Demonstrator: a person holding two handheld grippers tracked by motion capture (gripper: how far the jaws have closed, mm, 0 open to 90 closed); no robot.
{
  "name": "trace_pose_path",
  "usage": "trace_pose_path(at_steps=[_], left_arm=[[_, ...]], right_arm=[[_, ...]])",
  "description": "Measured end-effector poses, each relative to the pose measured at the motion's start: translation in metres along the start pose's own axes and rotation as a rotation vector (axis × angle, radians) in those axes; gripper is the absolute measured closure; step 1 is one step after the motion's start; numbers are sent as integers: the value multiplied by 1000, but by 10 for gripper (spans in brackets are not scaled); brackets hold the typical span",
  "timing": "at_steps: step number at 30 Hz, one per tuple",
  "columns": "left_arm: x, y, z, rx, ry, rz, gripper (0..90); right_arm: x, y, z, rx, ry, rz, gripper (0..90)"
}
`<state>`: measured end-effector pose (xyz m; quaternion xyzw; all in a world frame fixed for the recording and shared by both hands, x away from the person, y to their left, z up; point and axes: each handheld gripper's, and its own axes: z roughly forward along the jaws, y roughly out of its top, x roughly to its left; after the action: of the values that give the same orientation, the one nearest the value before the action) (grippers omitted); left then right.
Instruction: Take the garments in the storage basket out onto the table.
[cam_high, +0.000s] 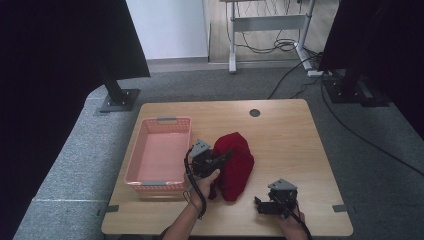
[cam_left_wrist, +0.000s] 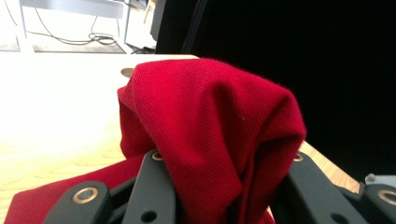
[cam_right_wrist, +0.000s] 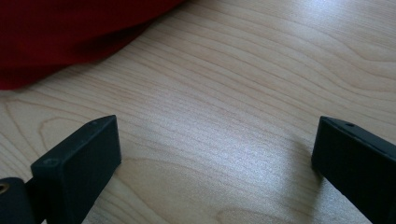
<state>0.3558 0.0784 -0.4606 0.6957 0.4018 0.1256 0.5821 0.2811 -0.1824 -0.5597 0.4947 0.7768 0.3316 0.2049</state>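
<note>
Red cloth (cam_high: 234, 165) is lying mid-table beside the pink basket (cam_high: 161, 154); we are pinching a bunched fold in the left gripper (cam_high: 216, 161). Soft, light, sagging. Right gripper (cam_high: 264, 205) is resting wide, empty.

From my remote station I read the pink basket (cam_high: 161, 152) as the main obstacle, standing on the tabletop (cam_high: 290, 145) at its left side. Just right of the basket, the red cloth (cam_high: 235, 165) lies heaped, bunched between the jaws of the left gripper (cam_high: 220, 161), leaving only a narrow lane between basket and cloth. Well right of the basket, beyond the cloth, bare wood gives free passage. There the right gripper (cam_high: 261, 205) rests, jaws wide apart over clear wood. Behind the basket lies open tabletop up to a small dark round insert (cam_high: 254, 113).
</note>
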Motion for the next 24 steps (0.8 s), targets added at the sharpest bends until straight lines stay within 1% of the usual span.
trace_pose_path(at_steps=[2,5,9,12,14,16,17,20,24], left_arm=[[0,-1,0,0,1,2,696],[-1,-4,0,14,1,10,695],[0,-8,2,23,-2,3,694],[-1,-15,2,35,-2,9,693],[-3,-21,1,31,-2,1,695],[-5,-27,-1,32,-5,7,695],[-6,-30,-1,34,-5,10,696],[-11,-36,-3,50,11,55,696],[-14,-47,-4,73,10,74,695]], right_arm=[[0,0,0,0,0,0,11],[0,0,0,0,0,0,11],[0,0,0,1,0,0,12],[0,0,0,0,0,0,11],[0,0,0,1,0,0,11],[0,0,0,1,1,0,12],[0,0,0,1,1,0,11],[0,0,0,1,0,0,11],[0,0,0,2,1,1,11]])
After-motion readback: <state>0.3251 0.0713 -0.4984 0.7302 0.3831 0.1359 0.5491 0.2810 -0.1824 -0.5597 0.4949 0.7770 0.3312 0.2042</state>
